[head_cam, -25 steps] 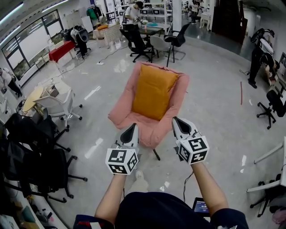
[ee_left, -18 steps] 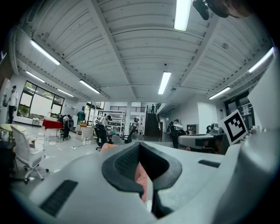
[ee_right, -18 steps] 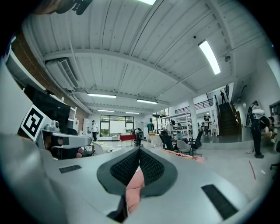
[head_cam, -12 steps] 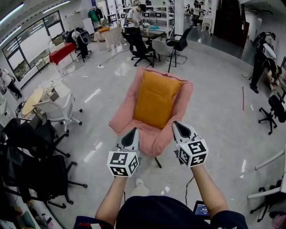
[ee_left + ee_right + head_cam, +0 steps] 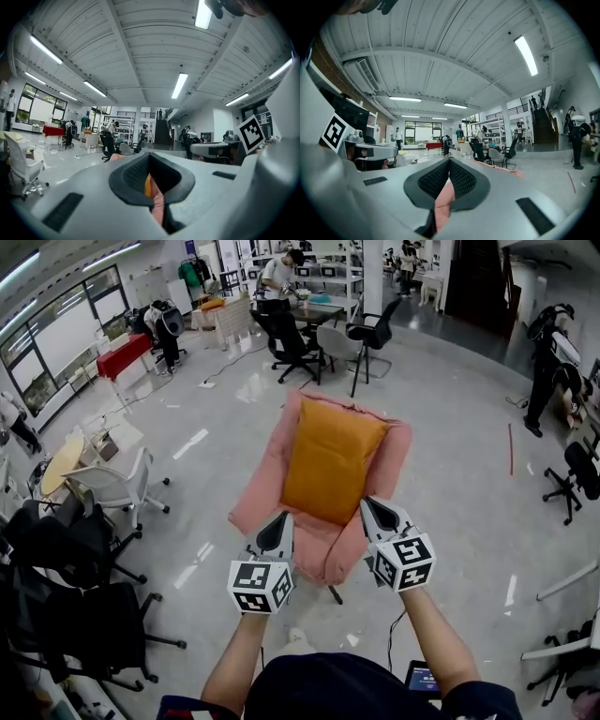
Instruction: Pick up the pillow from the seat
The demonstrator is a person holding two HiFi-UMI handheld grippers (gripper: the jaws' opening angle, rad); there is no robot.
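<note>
Glossy floor, swivel chairs around pink seat, orange pillow

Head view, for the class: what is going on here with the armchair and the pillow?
A person holds a two-jaw gripper in each hand, pointed at a pink padded armchair. An orange rectangular fabric pillow lies on its seat and against its back. The left gripper and right gripper both have their jaws together and hold nothing. They show near the chair's front edge, and the pillow is not yet picked up.
</note>
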